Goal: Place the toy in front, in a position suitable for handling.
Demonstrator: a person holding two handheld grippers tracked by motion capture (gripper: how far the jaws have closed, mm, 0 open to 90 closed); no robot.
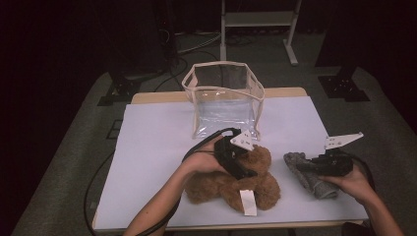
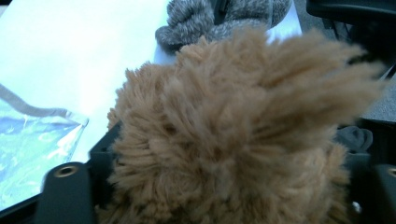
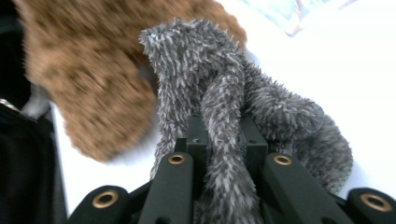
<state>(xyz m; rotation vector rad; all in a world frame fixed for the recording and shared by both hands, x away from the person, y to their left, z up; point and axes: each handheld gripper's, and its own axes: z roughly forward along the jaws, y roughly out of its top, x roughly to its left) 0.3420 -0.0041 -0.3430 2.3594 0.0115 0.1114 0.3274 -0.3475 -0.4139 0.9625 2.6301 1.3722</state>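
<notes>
High view: clear bag [image 1: 223,98] with cream trim, upright and open-topped at the far middle of the white table [image 1: 147,147], holding no toy as far as visible; packing judged barely begun. Brown plush toy [image 1: 231,184] lying near the front edge, white tag toward the camera, just in front of the bag; left gripper [image 1: 239,164] laid on top of it, jaws buried in the fur. Grey plush item [image 1: 310,174] lying to the right, near the brown one but apart; right gripper [image 1: 307,164] on it, pointing left. Dark floor, cables and a stand's legs beyond the table, well clear of the work. Left gripper view: brown fur [image 2: 243,126] bulging between both black jaws, jaws standing fairly wide on the pile, judged gripping it; grey item [image 2: 196,18] beyond, corner of the bag [image 2: 32,154] at the left. Right gripper view: jaws drawn close on a thin strand of the grey item [image 3: 224,154], rest of it sprawled on the table ahead, brown toy [image 3: 93,79] blurred at the left. Left to do, by judgement: both toys lifted and dropped in the bag; floppy bag walls the likely hindrance.
</notes>
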